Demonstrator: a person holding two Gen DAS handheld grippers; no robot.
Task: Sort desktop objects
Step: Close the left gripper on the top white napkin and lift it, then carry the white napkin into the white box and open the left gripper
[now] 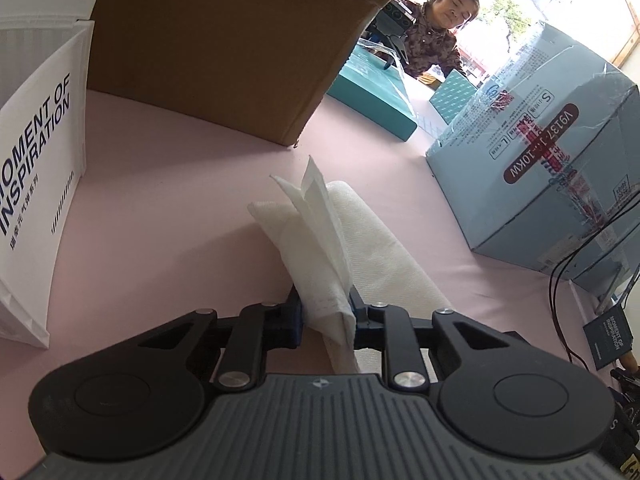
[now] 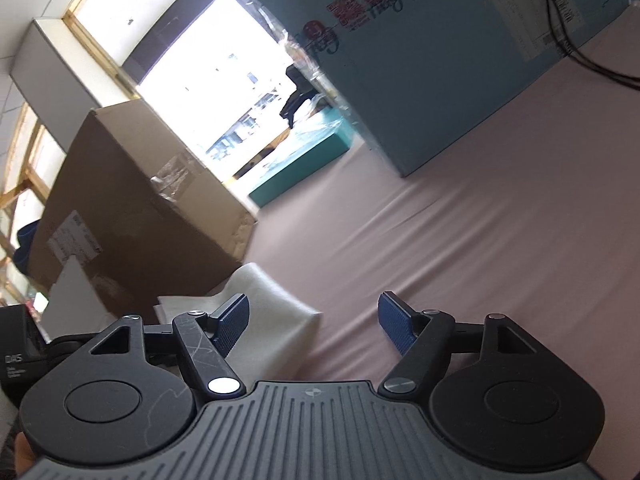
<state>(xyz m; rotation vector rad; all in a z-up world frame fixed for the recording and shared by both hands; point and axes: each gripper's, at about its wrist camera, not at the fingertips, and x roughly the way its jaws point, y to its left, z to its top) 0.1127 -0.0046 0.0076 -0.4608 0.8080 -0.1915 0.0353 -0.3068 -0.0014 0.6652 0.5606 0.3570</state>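
while our left gripper (image 1: 324,308) pinches the folded white tissue (image 1: 320,240) above the pink tabletop (image 1: 180,184); our right gripper (image 2: 314,320) hangs wide apart, empty

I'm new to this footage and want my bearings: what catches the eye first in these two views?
In the left wrist view, the left gripper pinches a folded white tissue standing up over the pink tablecloth. Behind it looms a brown cardboard box, with a pale blue carton to the right. In the right wrist view, the right gripper hangs open and holds nothing.
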